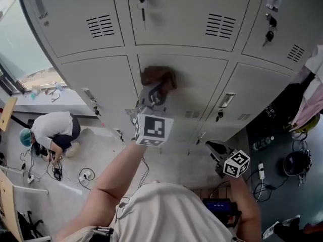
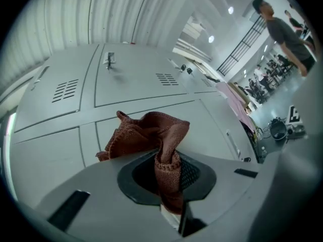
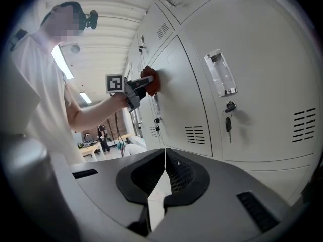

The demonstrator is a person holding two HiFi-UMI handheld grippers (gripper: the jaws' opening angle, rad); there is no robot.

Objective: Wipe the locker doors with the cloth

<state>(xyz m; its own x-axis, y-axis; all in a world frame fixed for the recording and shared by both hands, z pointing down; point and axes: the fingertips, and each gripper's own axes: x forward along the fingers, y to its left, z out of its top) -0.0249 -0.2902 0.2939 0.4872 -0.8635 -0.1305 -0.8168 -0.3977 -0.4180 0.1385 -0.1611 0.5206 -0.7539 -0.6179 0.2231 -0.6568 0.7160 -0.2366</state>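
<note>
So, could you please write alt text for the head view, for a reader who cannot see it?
The left tongs hold a brown cloth against a grey locker door. The right tongs are held lower, to the right. At far left, a person crouches on the floor.

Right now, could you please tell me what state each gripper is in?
Left gripper: closed on the cloth.
Right gripper: closed, holding nothing.

a person (image 1: 52,130) crouches on the floor (image 1: 103,147) beside cables (image 1: 86,175).
</note>
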